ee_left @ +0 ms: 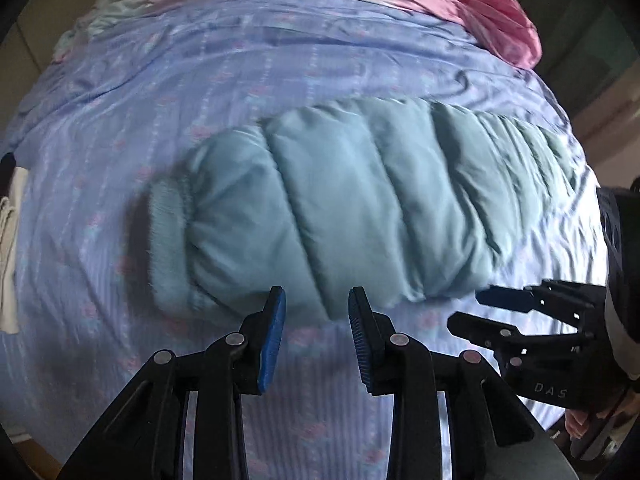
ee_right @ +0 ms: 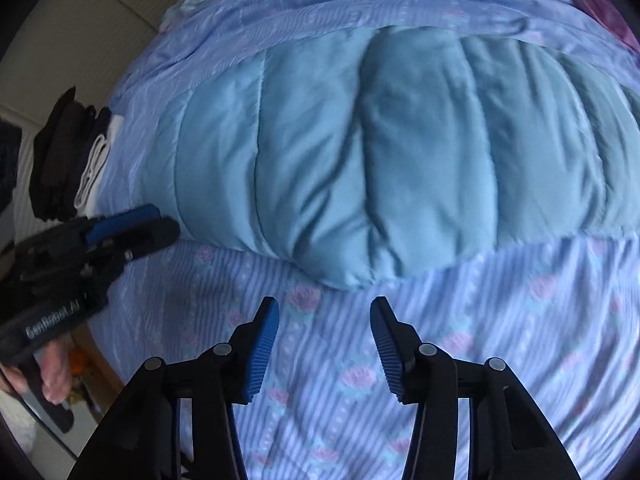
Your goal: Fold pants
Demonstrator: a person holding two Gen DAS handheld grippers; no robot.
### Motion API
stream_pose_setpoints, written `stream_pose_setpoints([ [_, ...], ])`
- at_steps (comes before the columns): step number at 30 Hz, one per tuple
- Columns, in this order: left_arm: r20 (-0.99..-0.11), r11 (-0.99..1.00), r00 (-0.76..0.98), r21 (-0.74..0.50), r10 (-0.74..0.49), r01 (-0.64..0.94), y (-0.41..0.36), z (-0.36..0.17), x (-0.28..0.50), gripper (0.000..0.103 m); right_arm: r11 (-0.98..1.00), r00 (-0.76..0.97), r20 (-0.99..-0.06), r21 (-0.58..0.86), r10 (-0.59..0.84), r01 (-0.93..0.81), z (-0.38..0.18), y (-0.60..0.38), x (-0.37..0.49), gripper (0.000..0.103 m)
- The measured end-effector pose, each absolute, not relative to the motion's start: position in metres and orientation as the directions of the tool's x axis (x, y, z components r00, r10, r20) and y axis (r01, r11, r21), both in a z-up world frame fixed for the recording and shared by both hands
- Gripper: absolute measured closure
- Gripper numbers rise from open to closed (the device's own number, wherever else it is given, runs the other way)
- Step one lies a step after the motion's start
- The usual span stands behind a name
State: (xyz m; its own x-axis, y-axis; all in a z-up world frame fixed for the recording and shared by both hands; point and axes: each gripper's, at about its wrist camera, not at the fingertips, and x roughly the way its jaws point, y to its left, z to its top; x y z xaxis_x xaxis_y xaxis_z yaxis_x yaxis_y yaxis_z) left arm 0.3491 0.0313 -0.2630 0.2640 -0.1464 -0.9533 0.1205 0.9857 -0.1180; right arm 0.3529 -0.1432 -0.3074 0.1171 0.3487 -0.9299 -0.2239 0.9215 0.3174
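Teal quilted pants lie folded in a long padded bundle across the lilac flowered bedsheet, with a fuzzy cuff at the left end. My left gripper points down at the bundle's near edge, open, its pads clear of the fabric. At the right of this view my right gripper hovers by the same edge. In the right wrist view the pants fill the upper half. There my right gripper stands open over bare sheet, just short of the edge. My left gripper reaches in from the left.
A pink blanket is bunched at the far end of the bed. A stack of dark and white clothes sits at the bed's left side. A hand grips the left tool's handle beyond the bed's edge.
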Motion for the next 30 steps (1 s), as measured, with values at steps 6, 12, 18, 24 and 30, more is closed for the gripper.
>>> stream_pose_setpoints([
  [6,-0.961,0.994,0.258,-0.077,-0.096,0.083,0.047,-0.274,0.363,0.071,0.926,0.113,-0.928,0.332,0.354,-0.177,-0.314,-0.149,0.365,0.060],
  [12,-0.971,0.994,0.216,-0.094,-0.102,0.049,0.055,-0.290,0.372,0.071,0.917,0.113,-0.917,0.363,0.384,-0.168,-0.315,-0.150,0.371,0.060],
  [18,-0.978,0.995,0.197,-0.062,-0.075,0.074,0.050,-0.299,0.376,0.071,0.918,0.104,-0.916,0.373,0.388,-0.135,-0.324,-0.146,0.377,0.060],
  [24,-0.980,0.995,0.181,-0.071,-0.082,0.065,0.051,-0.301,0.381,0.070,0.918,0.104,-0.915,0.378,0.390,-0.121,-0.319,-0.151,0.379,0.089],
  [30,-0.985,0.996,0.156,-0.066,-0.074,0.061,0.051,-0.303,0.384,0.071,0.936,0.068,-0.934,0.348,0.351,-0.057,-0.327,-0.152,0.377,0.093],
])
